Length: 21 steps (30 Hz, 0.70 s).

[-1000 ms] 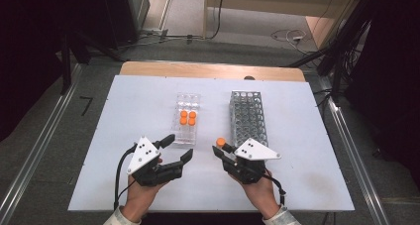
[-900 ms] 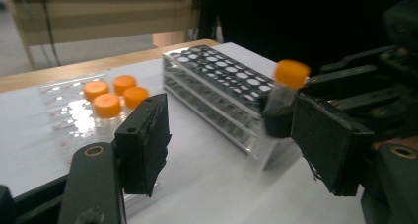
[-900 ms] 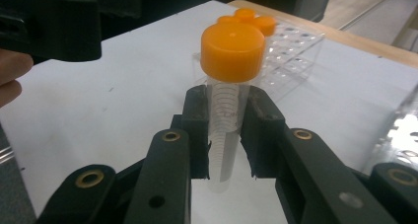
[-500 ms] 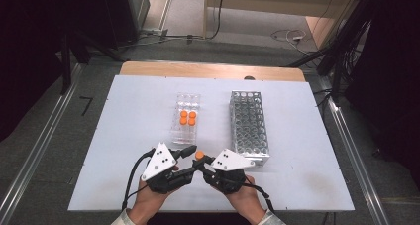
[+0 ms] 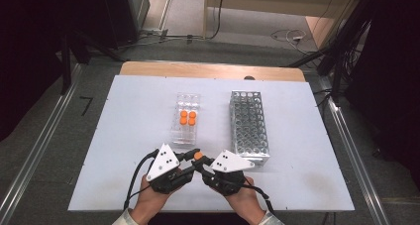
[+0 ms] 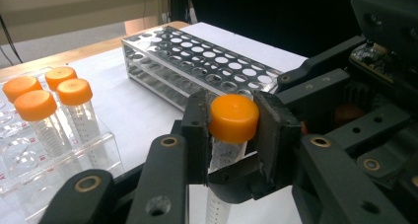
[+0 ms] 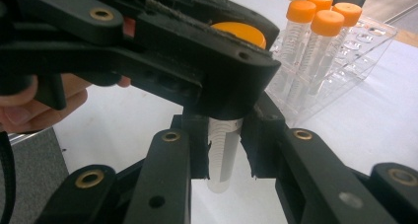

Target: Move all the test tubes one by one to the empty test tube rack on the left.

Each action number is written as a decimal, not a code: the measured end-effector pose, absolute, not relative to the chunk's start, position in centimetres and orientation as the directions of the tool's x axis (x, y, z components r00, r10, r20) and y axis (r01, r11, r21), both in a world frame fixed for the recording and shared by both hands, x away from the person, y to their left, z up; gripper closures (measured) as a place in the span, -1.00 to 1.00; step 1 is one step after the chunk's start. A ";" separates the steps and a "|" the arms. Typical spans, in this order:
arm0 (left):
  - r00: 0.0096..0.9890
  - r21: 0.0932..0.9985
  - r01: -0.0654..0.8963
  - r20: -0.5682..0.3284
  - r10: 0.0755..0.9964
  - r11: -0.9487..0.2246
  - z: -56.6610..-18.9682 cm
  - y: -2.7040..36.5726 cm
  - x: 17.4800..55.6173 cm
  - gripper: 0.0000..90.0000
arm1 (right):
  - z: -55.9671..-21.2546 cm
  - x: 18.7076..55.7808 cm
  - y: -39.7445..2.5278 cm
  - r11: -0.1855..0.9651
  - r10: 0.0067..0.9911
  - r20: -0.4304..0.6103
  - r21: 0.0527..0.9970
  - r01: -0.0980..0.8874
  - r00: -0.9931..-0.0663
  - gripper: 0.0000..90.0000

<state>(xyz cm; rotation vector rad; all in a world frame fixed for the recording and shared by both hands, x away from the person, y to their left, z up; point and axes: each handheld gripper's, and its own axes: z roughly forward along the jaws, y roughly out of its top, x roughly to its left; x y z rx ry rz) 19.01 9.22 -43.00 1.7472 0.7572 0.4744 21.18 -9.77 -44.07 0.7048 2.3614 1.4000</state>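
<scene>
A clear tube with an orange cap [image 5: 198,155] is held upright between both grippers, near the table's front edge at the middle. In the left gripper view, my left gripper [image 6: 232,120] is shut on the orange cap [image 6: 233,116], one pad on each side. The right gripper [image 7: 224,152] is shut on the tube's clear ribbed body [image 7: 223,160] below the cap. In the high view the left gripper [image 5: 189,159] and right gripper [image 5: 204,166] meet tip to tip.
A clear plastic rack [image 5: 185,131] with several orange-capped tubes [image 5: 187,117] stands behind the grippers. To its right stands a metal grid rack [image 5: 249,128], its holes empty. The white table top [image 5: 124,136] has a wooden strip along its far edge.
Both grippers moved inward and toward the front edge until they met. The right gripper carried the tube along, and the left gripper closed on its cap.
</scene>
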 end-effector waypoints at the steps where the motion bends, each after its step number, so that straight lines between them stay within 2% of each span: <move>1: 0.712 0.952 0.250 -0.058 0.699 -0.175 -43.0 9.2 19.0 0.53 | -44.1 21.2 -9.8 0.403 0.553 -0.012 0.879 0.255 -0.833 0.59; 4: 0.712 0.954 0.248 -0.060 0.700 -0.170 -42.9 9.3 19.0 0.55 | -44.0 21.2 -9.8 0.397 0.554 -0.006 0.881 0.258 -0.833 0.58; 8: 0.702 0.957 0.249 -0.071 0.708 -0.151 -42.6 9.8 19.1 0.55 | -44.0 21.3 -10.0 0.399 0.548 0.006 0.877 0.268 -0.837 0.20; 10: 0.693 0.958 0.253 -0.084 0.716 -0.133 -42.4 10.2 19.2 0.55 | -43.9 21.5 -10.3 0.399 0.557 0.011 0.873 0.279 -0.830 -0.10; 14: 0.670 0.959 0.264 -0.105 0.735 -0.104 -42.1 11.1 19.5 0.55 | -43.6 21.9 -11.2 0.385 0.580 0.035 0.869 0.311 -0.814 -0.35; 21: 0.610 0.960 0.275 -0.125 0.783 -0.061 -41.6 12.7 20.0 0.55 | -43.2 22.0 -13.7 0.360 0.622 0.043 0.871 0.335 -0.782 -0.42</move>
